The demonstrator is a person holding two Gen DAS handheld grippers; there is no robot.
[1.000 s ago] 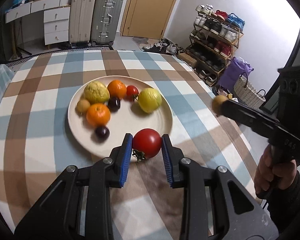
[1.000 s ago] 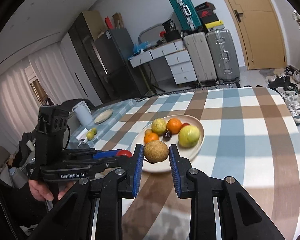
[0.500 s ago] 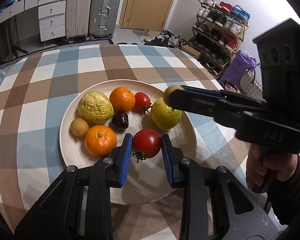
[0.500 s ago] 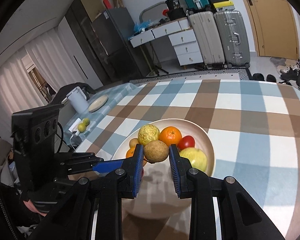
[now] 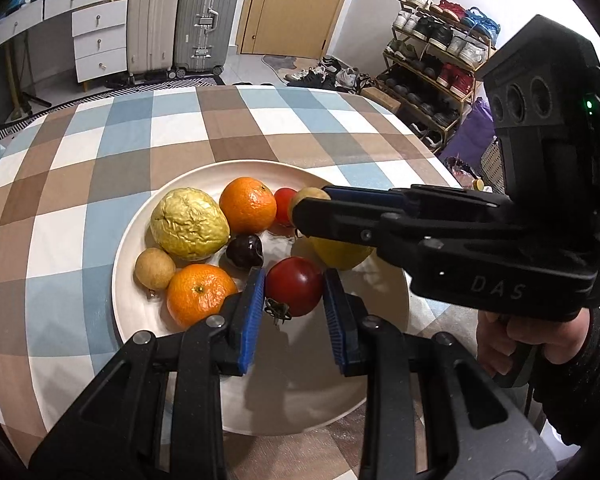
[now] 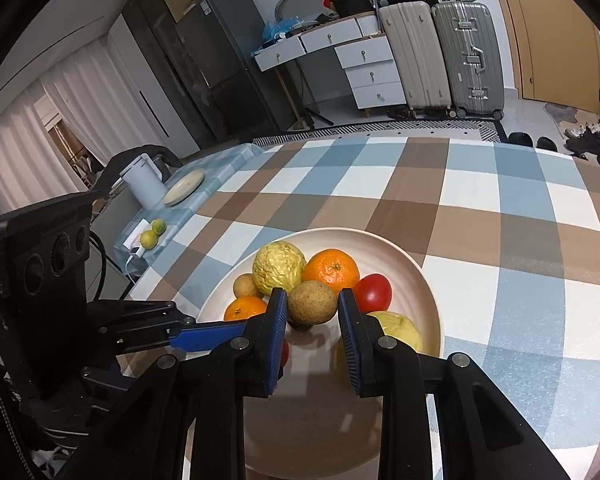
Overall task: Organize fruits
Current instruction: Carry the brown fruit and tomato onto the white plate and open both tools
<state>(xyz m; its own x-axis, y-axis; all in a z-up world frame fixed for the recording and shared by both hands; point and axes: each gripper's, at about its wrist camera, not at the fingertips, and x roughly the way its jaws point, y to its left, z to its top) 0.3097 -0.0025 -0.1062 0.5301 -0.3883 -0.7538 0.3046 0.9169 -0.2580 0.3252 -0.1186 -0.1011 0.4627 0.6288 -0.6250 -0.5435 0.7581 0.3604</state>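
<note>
Checked cloth in blue, brown and white covers the table (image 5: pixel 100 168), with a cream plate (image 5: pixel 140 300) of fruit near its near edge. Only the left wrist view shows the shoe rack (image 5: pixel 432 68) and the person's hand (image 5: pixel 512 344) on the right tool; only the right wrist view shows the white kettle (image 6: pixel 144 184) and two green fruits (image 6: pixel 153 234) on a side counter. Over the plate, the left gripper (image 5: pixel 294 286) is clamped on a red tomato (image 5: pixel 294 286), and the right gripper (image 6: pixel 312 308) is clamped on a small brown fruit (image 6: pixel 312 303) above the pile.
</note>
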